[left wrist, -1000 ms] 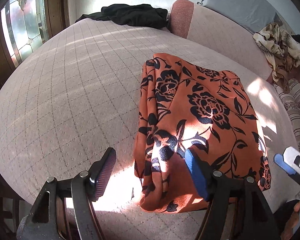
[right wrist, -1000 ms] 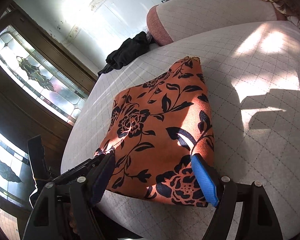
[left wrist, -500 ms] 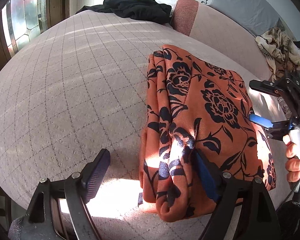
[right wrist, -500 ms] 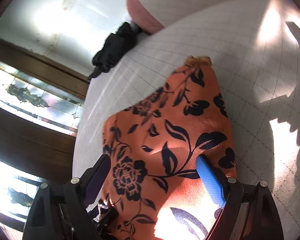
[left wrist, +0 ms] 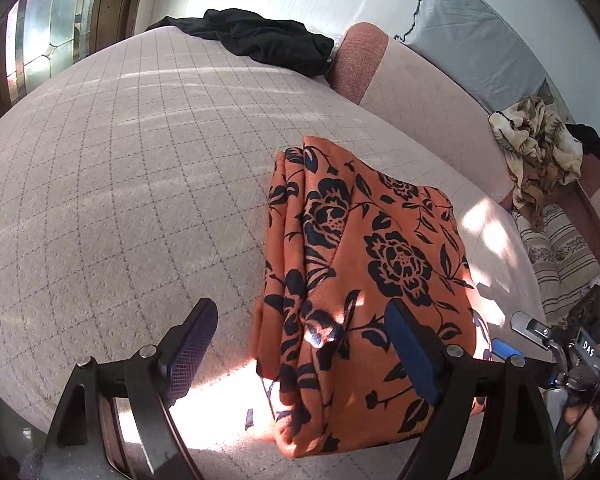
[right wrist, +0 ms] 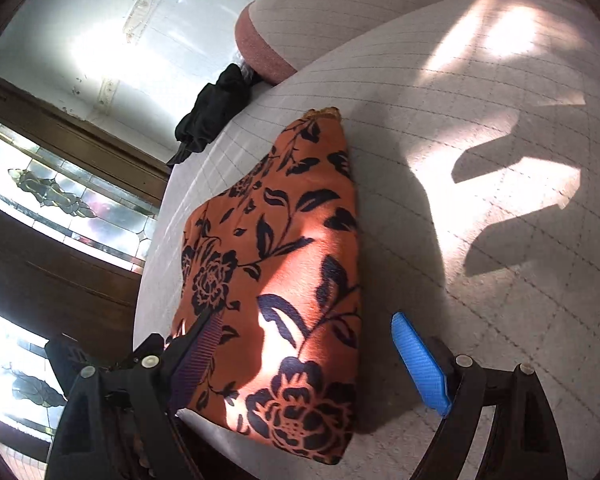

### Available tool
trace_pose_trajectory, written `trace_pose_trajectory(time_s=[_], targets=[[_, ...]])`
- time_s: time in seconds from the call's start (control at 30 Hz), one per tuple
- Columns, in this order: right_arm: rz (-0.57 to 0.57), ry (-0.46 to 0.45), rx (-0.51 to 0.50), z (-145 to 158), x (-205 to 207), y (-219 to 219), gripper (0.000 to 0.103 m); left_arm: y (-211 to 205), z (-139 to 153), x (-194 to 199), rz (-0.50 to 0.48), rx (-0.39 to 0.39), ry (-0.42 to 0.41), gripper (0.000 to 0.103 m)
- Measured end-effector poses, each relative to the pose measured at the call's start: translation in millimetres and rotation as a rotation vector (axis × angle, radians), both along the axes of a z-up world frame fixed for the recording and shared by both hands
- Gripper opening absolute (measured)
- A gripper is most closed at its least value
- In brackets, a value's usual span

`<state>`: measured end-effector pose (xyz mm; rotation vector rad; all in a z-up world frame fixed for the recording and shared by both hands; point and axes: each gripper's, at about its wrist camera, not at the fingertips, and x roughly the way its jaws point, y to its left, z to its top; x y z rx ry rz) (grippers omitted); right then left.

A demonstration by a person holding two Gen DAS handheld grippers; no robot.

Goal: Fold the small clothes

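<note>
Both jaws stand wide and grip nothing: the left gripper (left wrist: 296,352) and right gripper (right wrist: 312,350) hang over the folded orange flower cloth (left wrist: 364,280) lying on the pale quilted bed (left wrist: 120,168), black clothes (left wrist: 260,38) far behind

- The white letters "DAS" are read on a small dark label on the right gripper (left wrist: 556,356), at the lower right of the left wrist view.
- No other text, brand, number or sign is legible in either view.
</note>
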<state>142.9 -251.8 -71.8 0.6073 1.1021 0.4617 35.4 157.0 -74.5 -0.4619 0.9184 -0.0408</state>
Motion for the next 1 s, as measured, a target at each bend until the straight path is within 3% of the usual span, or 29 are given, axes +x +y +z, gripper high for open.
trace_pose_trajectory(time_s=[0.13, 0.33, 0.37, 0.4, 0.47, 0.5, 0.57, 0.67, 0.87, 1.0], targets=[[0.003, -0.001, 0.070, -8, 18, -6, 0.089, -1, -7, 28, -0.027, 0.015, 0.054, 0.086], [0.035, 0.048, 0.079, -34, 55, 19, 0.089, -9, -31, 47, -0.071, 0.029, 0.130, 0.086], [0.058, 0.041, 0.081, -34, 57, 26, 0.084, -13, -32, 48, -0.083, 0.060, 0.120, 0.084], [0.092, 0.032, 0.055, -33, 58, 34, 0.066, -18, -33, 49, -0.096, 0.085, 0.120, 0.081], [0.142, 0.030, -0.023, -34, 59, 50, 0.053, -27, -33, 52, -0.137, 0.058, 0.127, 0.051], [0.152, 0.019, -0.043, -33, 58, 53, 0.048, -31, -30, 52, -0.140, 0.067, 0.127, 0.048], [0.169, -0.006, -0.047, -25, 58, 53, 0.040, -41, -23, 52, -0.152, 0.116, 0.114, 0.036], [0.199, -0.068, -0.065, -6, 52, 54, 0.036, -49, -7, 49, -0.142, 0.141, 0.085, 0.029], [0.185, -0.205, -0.093, 46, 54, 28, 0.035, -62, 19, 44, -0.178, 0.116, -0.031, 0.028], [0.117, -0.262, -0.106, 71, 78, -13, 0.035, -58, 9, 46, -0.210, 0.129, -0.102, 0.028]])
